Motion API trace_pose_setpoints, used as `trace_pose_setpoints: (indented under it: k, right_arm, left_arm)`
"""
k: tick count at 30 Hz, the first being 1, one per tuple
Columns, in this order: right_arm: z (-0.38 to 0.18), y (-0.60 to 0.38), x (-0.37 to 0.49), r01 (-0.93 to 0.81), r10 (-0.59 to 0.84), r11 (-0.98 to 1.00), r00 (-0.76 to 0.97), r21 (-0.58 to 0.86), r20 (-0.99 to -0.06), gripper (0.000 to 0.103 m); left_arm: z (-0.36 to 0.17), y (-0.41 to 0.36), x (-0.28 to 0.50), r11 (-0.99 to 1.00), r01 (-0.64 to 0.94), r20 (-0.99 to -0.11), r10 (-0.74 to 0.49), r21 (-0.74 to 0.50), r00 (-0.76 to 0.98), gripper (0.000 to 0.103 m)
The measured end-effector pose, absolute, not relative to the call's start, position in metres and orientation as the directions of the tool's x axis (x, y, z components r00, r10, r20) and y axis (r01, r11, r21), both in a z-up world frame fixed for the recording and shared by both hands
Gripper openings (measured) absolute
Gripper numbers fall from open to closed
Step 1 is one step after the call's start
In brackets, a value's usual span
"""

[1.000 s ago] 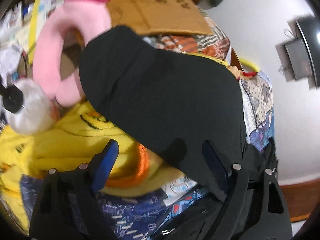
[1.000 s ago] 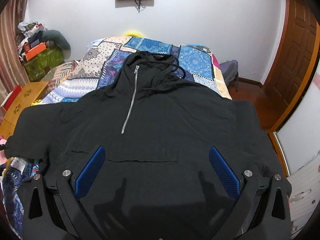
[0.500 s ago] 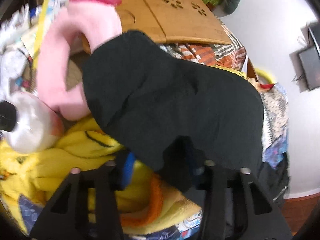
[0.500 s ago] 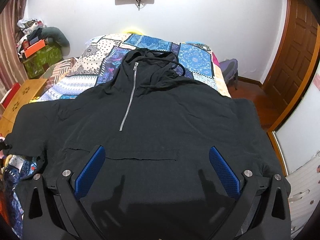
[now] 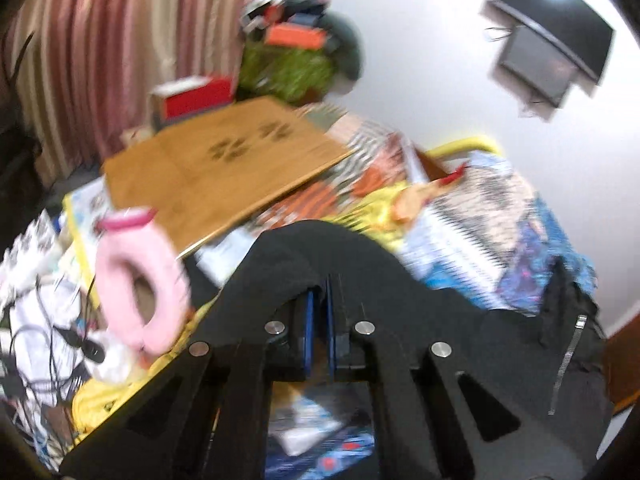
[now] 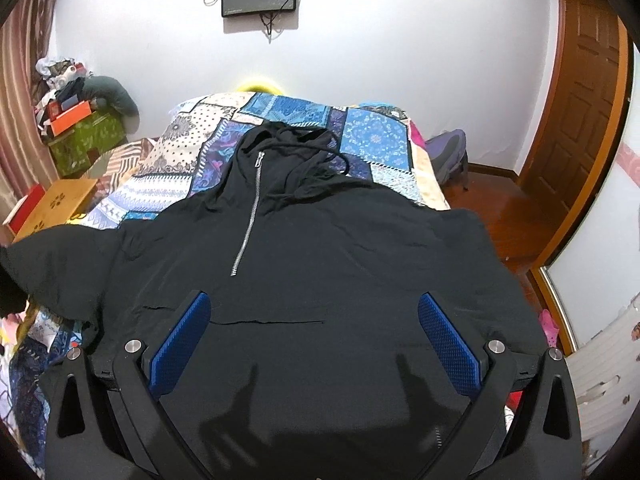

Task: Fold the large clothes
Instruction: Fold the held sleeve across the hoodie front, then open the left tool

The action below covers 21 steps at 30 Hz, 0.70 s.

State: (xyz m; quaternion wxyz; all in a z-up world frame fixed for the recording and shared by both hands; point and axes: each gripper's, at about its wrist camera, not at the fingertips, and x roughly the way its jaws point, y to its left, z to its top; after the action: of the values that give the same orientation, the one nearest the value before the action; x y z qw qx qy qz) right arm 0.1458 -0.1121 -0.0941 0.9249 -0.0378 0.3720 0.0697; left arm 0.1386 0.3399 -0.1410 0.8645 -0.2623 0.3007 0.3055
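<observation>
Change: left gripper [image 5: 319, 312] has just been closing, and now its blue fingers [image 5: 307, 330] are pinched together on the black sleeve [image 5: 320, 248] and lifted clear of the yellow blanket [image 5: 98, 400] they were down beside a second ago.
Left view: blurred; the sleeve cloth drapes over the finger tips and falls away on both sides.
Right gripper [image 6: 314, 332]: fingers spread wide, nothing between them, hovering over the lower front of the garment.
Hoodie [image 6: 320, 248]: black, laid front-up and flat on the patchwork quilt [image 6: 280, 116] of the bed, hood toward the far wall, silver zipper [image 6: 249, 228] running down from the collar.
Sleeve from the right view: off to the left edge of the bed, raised in a peak rather than lying flat.
Pocket seam: just beyond the right fingers.
Around the bed: pink neck pillow [image 5: 136, 280] and a wooden lap tray [image 5: 216, 168] on the left side, a wooden door [image 6: 580, 92] on the right.
</observation>
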Motion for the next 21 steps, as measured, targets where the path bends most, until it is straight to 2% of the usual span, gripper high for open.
trace_pose_setpoints:
  k: [5, 12, 16, 18, 21]
  right_arm:
    - [-0.093, -0.125, 0.144, -0.144, 0.103, 0.990, 0.724, -0.003, -0.682, 0.103]
    - [-0.096, -0.147, 0.140, -0.119, 0.095, 0.993, 0.734, 0.010, -0.673, 0.103]
    - [-0.100, -0.162, 0.140, -0.097, 0.090, 0.995, 0.730, 0.028, -0.678, 0.103]
    - [-0.103, -0.169, 0.139, -0.082, 0.082, 0.996, 0.727, 0.033, -0.681, 0.103]
    - [-0.109, -0.175, 0.141, -0.062, 0.064, 0.998, 0.718, 0.029, -0.693, 0.103]
  left_arm:
    - [-0.098, 0.294, 0.171, 0.770, -0.551, -0.603, 0.282, -0.322, 0.747, 0.002]
    - [-0.068, 0.210, 0.223, 0.867, -0.358, -0.556, 0.118, -0.346, 0.823, 0.002]
    - [-0.068, 0.155, 0.251, 0.904, -0.243, -0.563, 0.002, -0.353, 0.827, 0.002]
    - [-0.075, 0.125, 0.265, 0.910, -0.167, -0.587, -0.098, -0.380, 0.804, 0.002]
    - [-0.094, 0.078, 0.280, 0.927, -0.091, -0.635, -0.175, -0.363, 0.753, 0.002]
